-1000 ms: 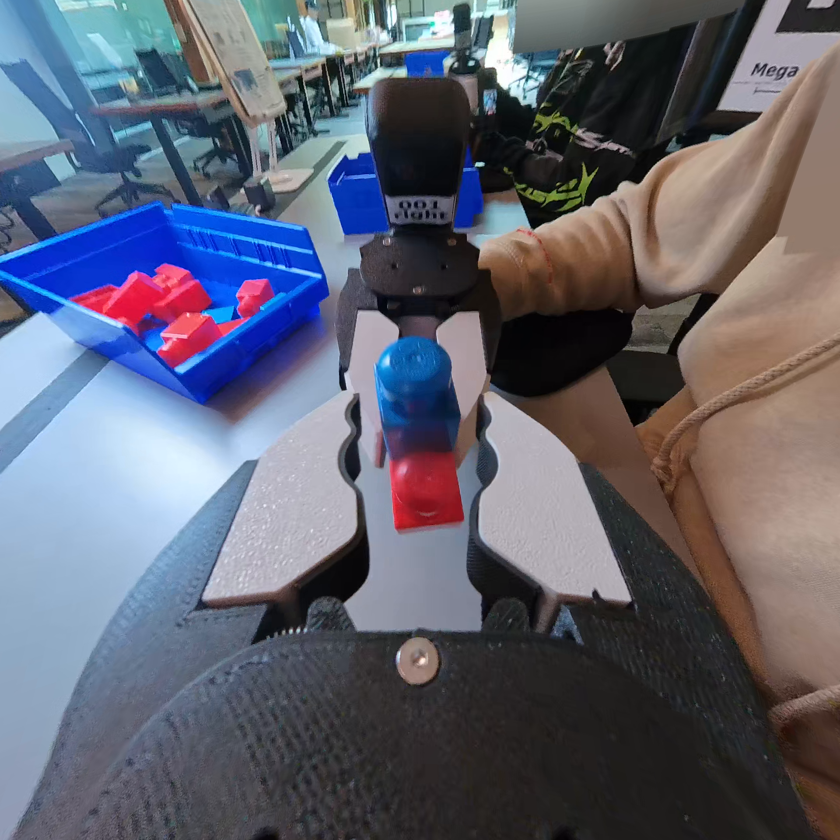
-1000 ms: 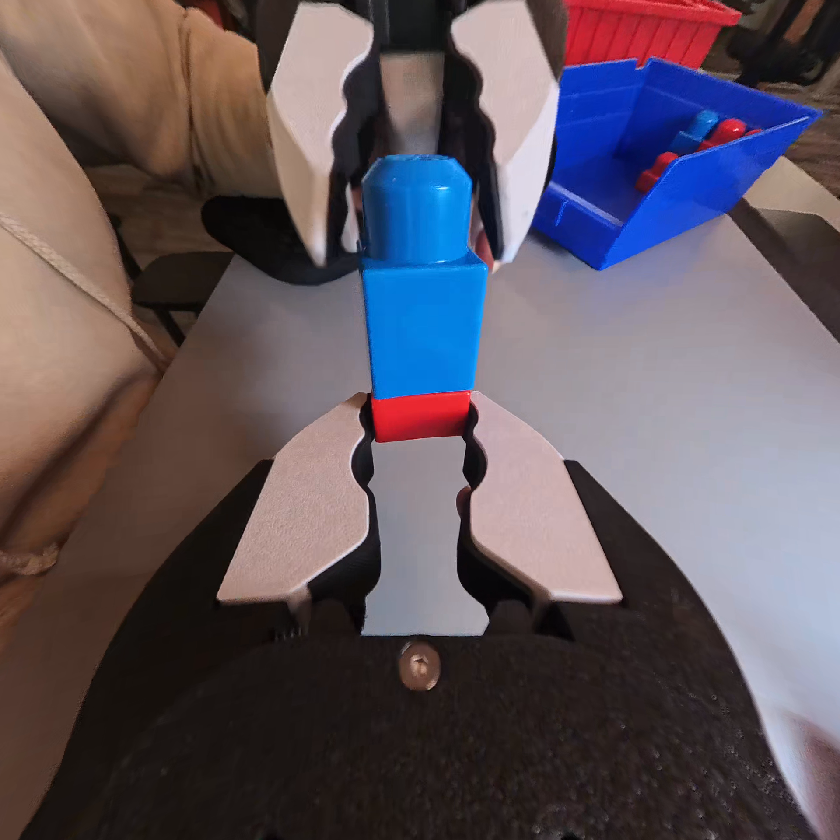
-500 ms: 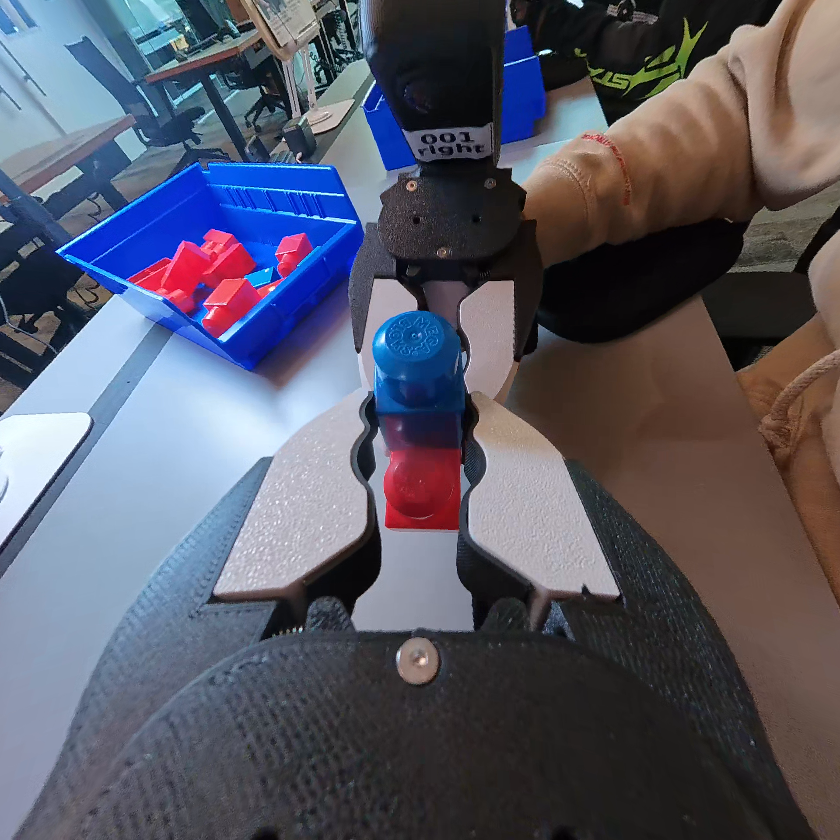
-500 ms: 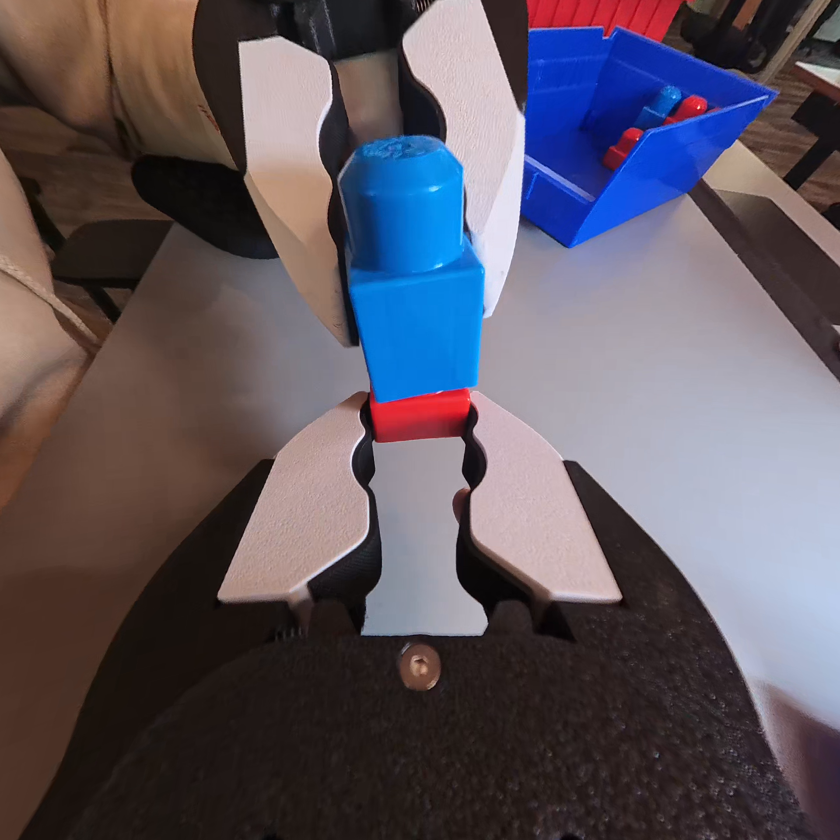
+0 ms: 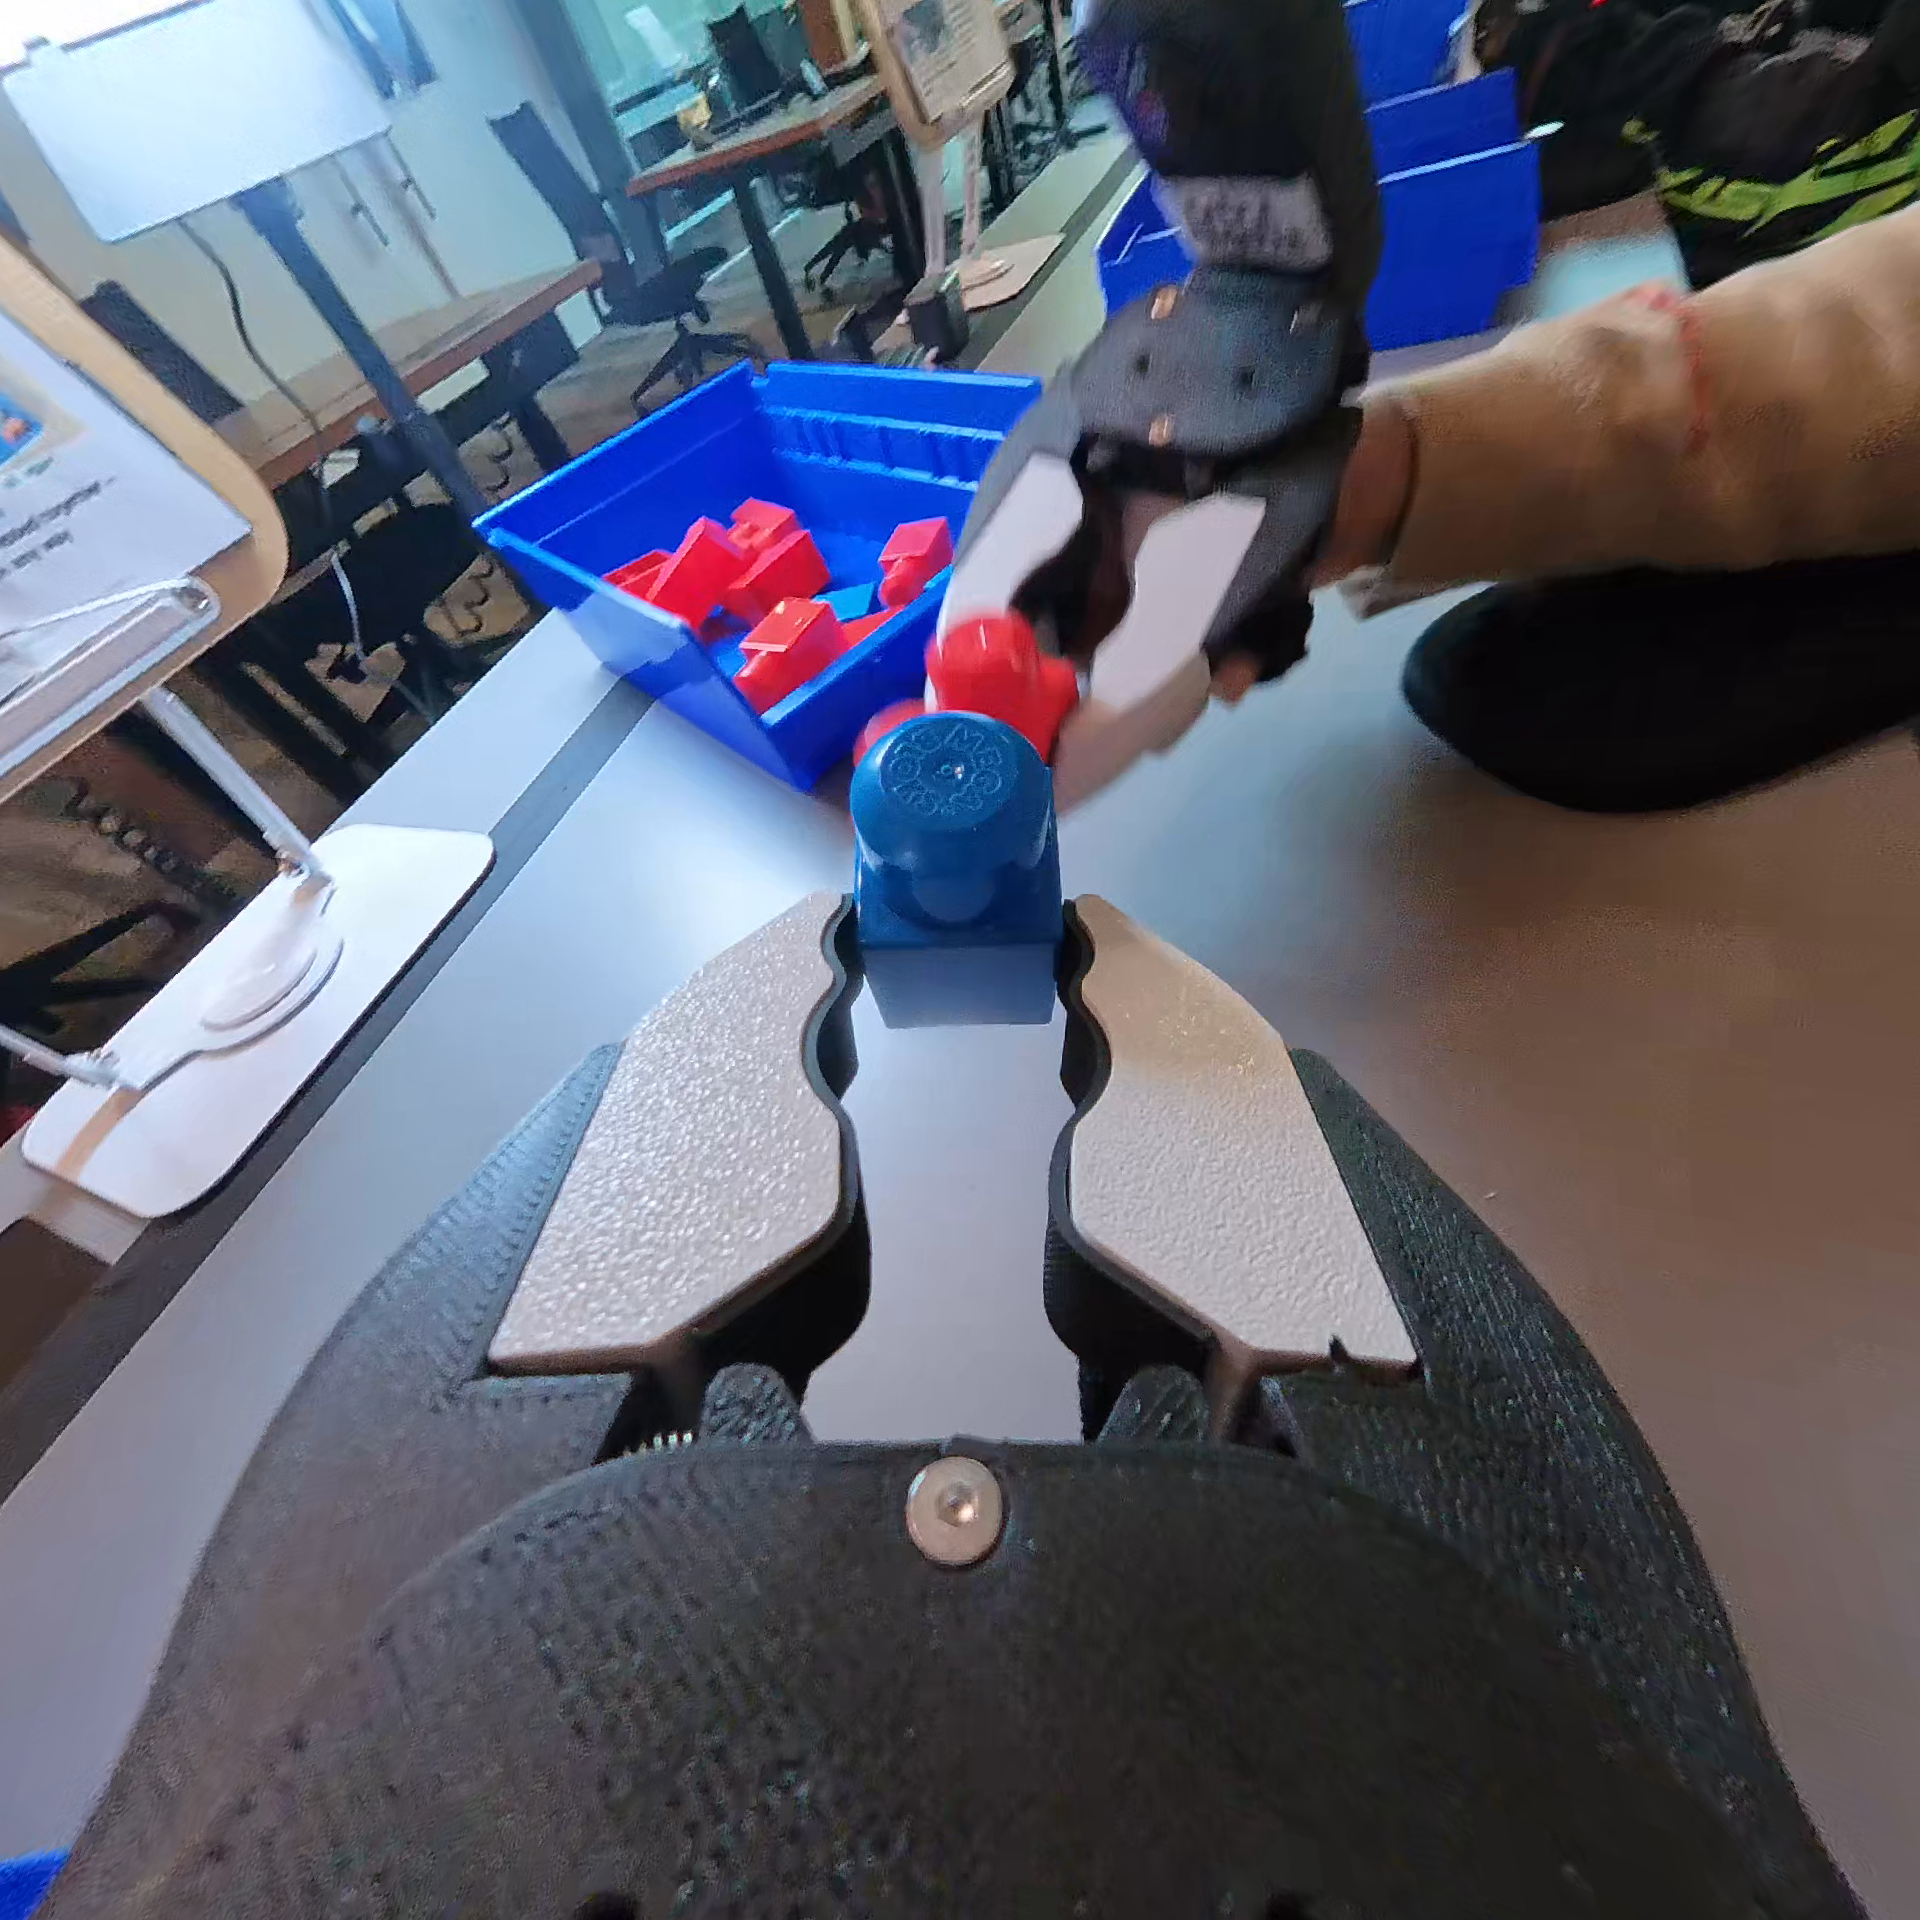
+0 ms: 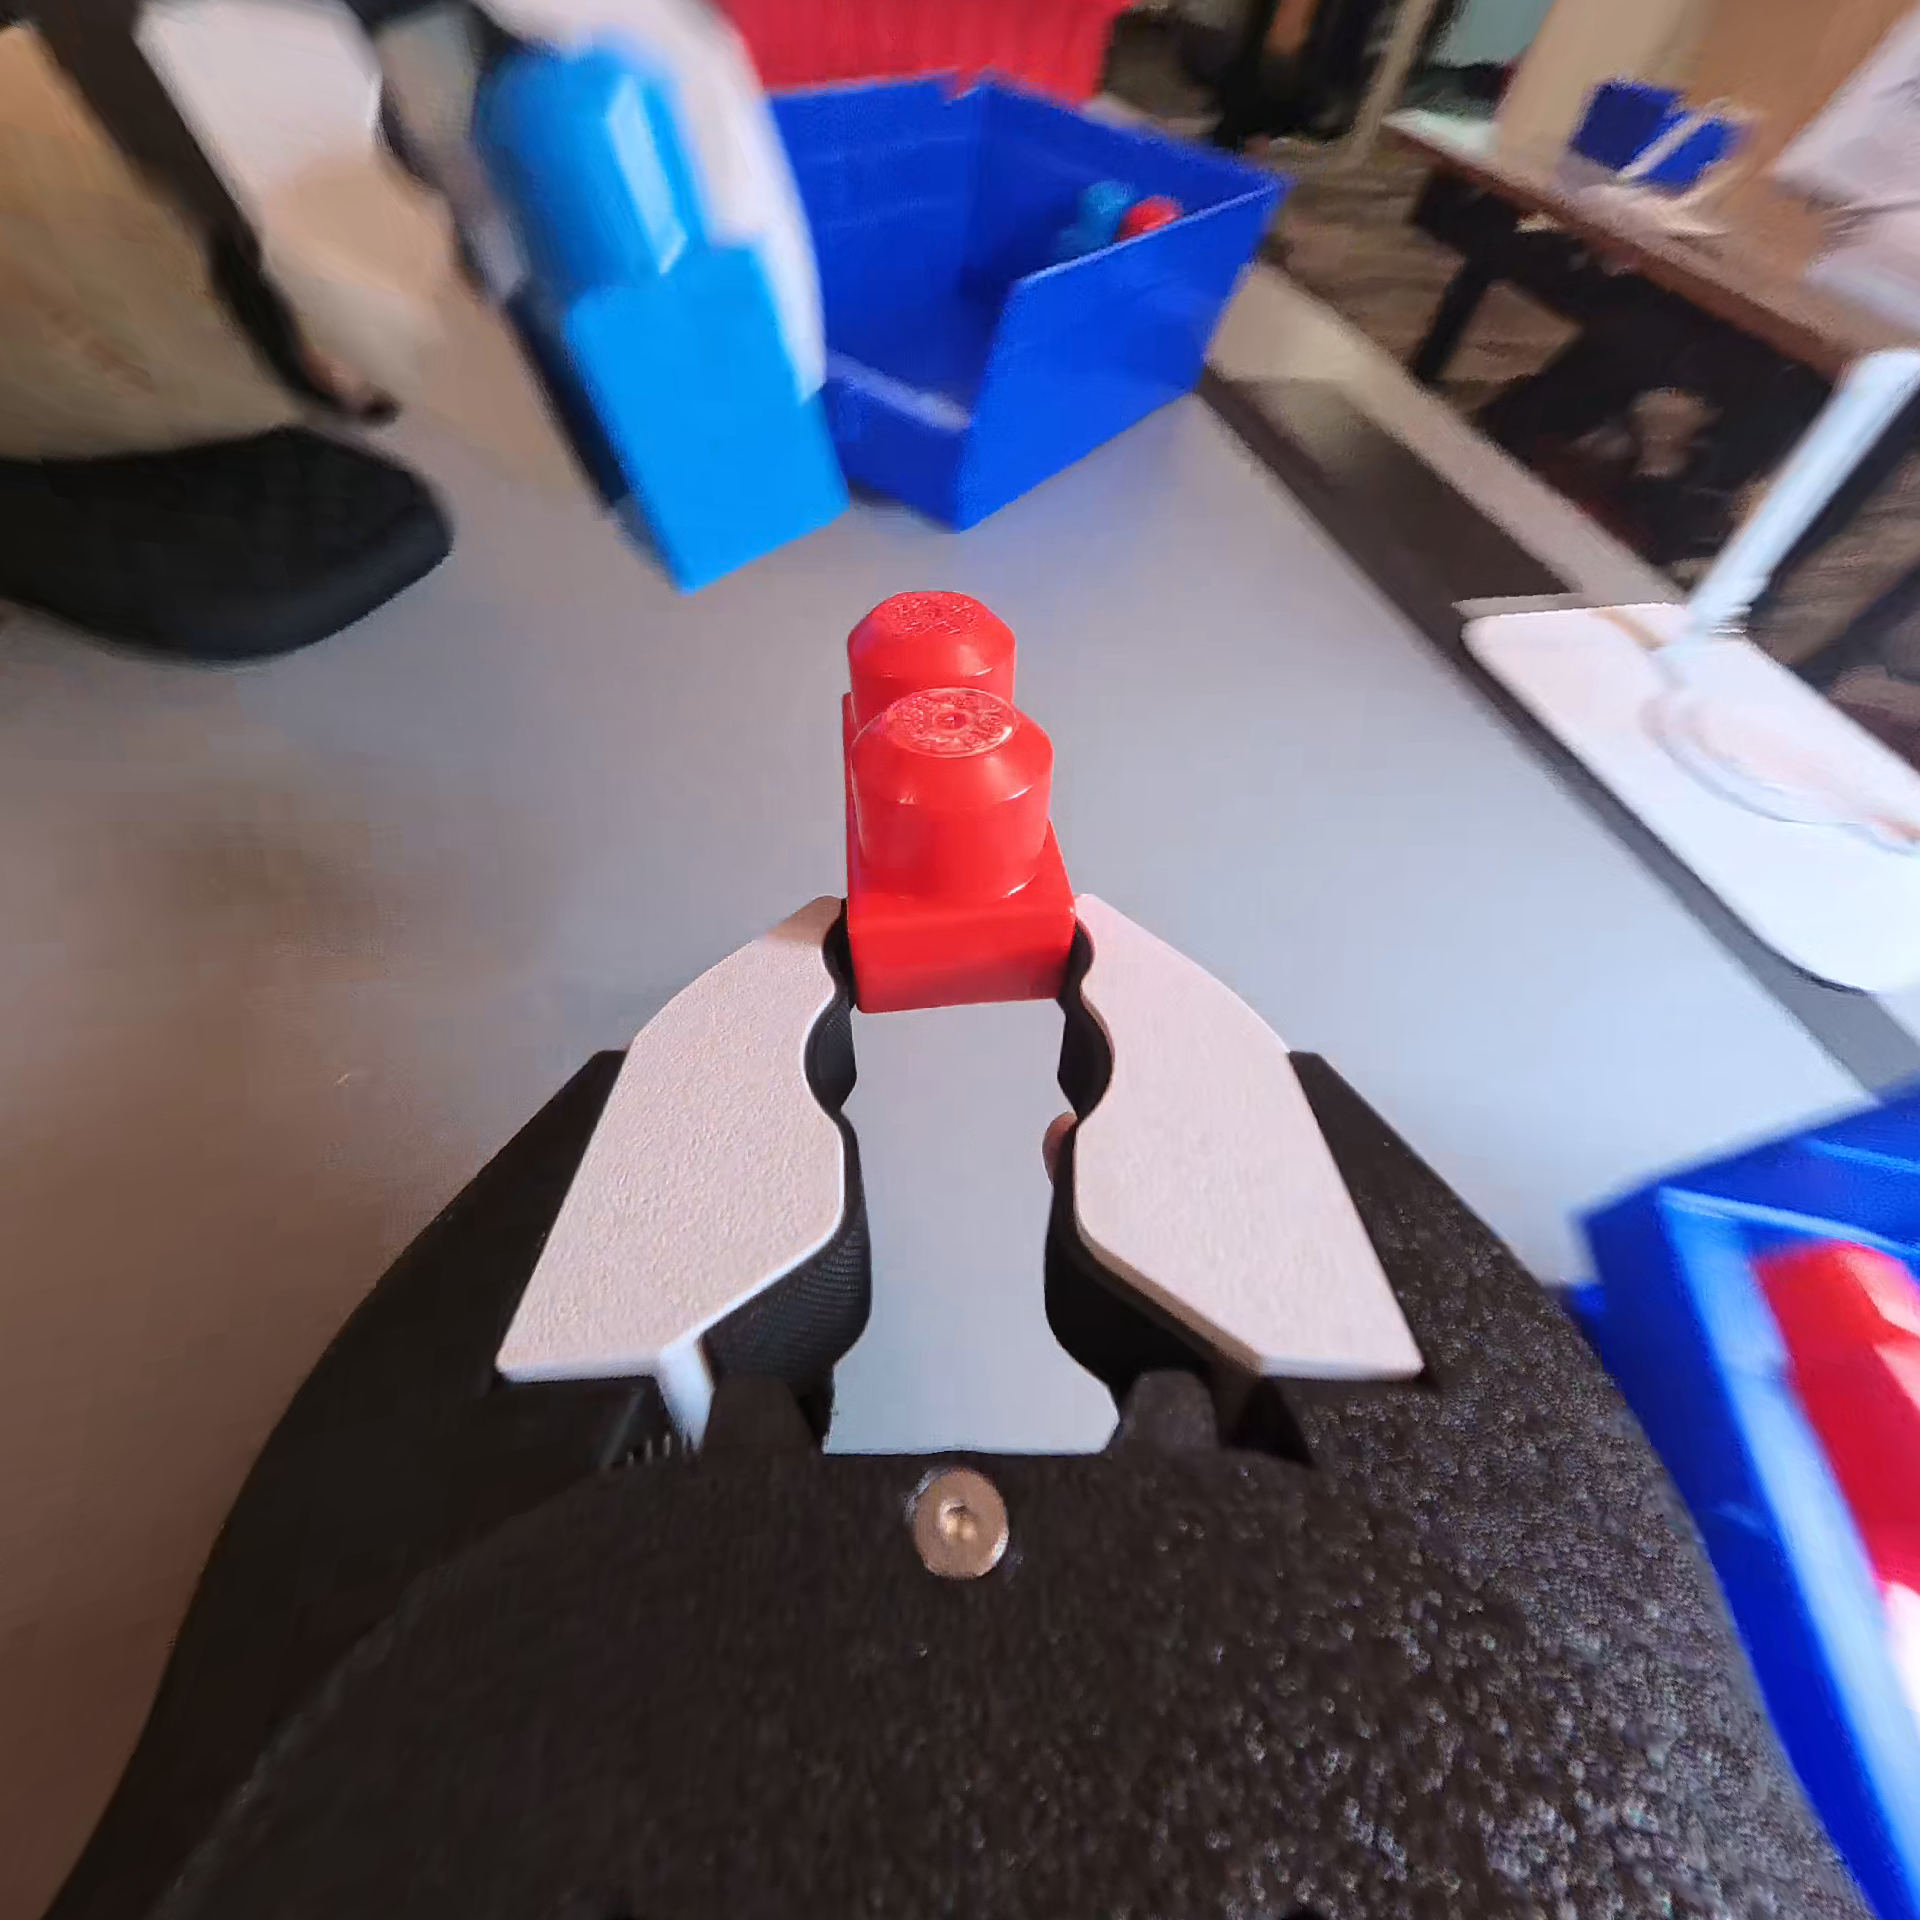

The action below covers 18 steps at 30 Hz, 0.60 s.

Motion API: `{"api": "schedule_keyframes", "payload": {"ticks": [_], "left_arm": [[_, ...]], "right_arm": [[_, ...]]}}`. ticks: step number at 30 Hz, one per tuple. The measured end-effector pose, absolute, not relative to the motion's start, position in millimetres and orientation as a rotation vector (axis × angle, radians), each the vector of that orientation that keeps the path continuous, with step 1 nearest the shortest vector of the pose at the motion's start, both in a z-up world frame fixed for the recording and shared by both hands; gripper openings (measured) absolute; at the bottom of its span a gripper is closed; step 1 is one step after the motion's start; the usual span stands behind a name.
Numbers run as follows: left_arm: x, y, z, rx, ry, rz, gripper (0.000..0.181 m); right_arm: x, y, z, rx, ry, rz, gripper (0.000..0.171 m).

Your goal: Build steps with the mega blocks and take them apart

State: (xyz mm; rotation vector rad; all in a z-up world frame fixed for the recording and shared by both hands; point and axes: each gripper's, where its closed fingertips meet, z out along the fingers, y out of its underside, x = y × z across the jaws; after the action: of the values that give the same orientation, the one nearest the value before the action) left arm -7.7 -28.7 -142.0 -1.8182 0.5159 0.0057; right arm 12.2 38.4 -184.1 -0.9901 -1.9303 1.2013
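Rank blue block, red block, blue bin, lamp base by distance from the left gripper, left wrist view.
From the left gripper:
1. Blue block, clamped between its fingertips.
2. Red block, just beyond, held by the right gripper.
3. Blue bin, behind and left, on the table.
Lamp base sits far left; its rank against the bin is too close to call.

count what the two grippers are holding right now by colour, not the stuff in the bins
blue block: 1, in the left gripper
red block: 1, a two-stud piece in the right gripper
total: 2 blocks, apart from each other
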Motion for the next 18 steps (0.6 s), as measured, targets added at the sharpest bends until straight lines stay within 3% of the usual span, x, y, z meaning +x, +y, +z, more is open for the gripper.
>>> {"api": "schedule_keyframes", "payload": {"ticks": [10, 18], "left_arm": [[-62, -18, -189, -1.994, 0.361, 0.164, 0.037], [-67, -18, -210, -2.048, 0.328, 0.181, 0.037]], "right_arm": [[-10, 259, -99, -1.497, -1.201, 0.770, 0.037], [-22, 397, -157, -1.900, -0.942, 0.375, 0.036]]}}
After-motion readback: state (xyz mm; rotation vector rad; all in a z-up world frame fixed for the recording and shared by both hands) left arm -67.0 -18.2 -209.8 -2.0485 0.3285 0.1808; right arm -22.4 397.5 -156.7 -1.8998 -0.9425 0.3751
